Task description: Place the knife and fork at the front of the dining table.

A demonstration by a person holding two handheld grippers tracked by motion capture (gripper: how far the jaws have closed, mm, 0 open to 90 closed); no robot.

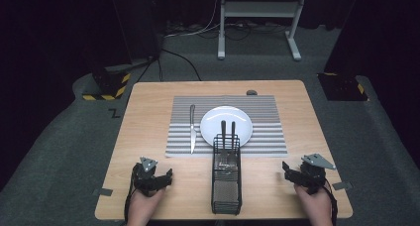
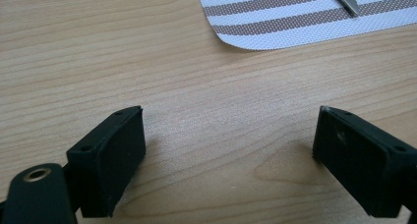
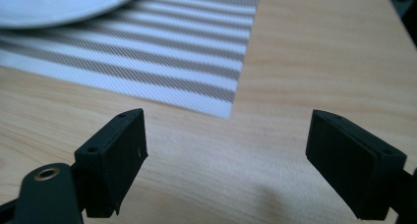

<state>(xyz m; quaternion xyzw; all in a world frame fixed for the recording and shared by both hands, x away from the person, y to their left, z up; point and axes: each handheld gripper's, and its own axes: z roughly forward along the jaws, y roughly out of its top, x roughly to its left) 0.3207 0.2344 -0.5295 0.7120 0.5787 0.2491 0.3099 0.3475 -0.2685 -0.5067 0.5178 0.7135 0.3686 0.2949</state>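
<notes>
A wooden table (image 1: 148,196) was seen from the high view, with a striped placemat (image 1: 267,137) laid across its middle. A white plate (image 1: 226,119) was set on the placemat, a table knife (image 1: 192,129) lying just left of it. A black wire cutlery caddy (image 1: 226,184) was placed at the near edge of the placemat, two dark handles (image 1: 228,132) rising from it. The left gripper (image 1: 157,179) was held low near the caddy's left – jaws wide, nothing between. The right gripper (image 1: 292,174) was held to its right – also wide, empty.
</notes>
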